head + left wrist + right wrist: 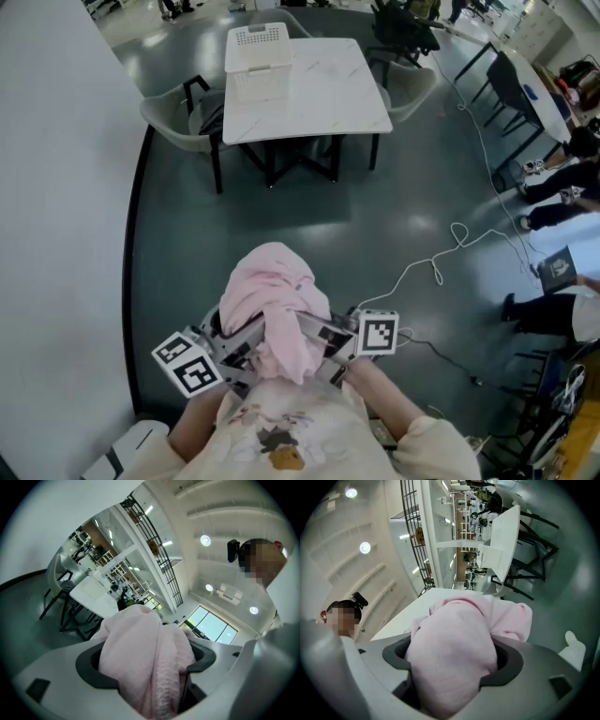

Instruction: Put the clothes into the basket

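Both the left gripper [146, 667] and right gripper [452, 670] clamp the pink garment [274, 305] (bunched high), whose loose folds could slip free before reaching the basket [258, 58] at twelve o'clock.

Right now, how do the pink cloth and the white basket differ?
The pink cloth is soft and bunched; the white basket is rigid and boxy. The cloth is held up by the left gripper and right gripper; the basket stands on the white table, across the floor. Both are pale.
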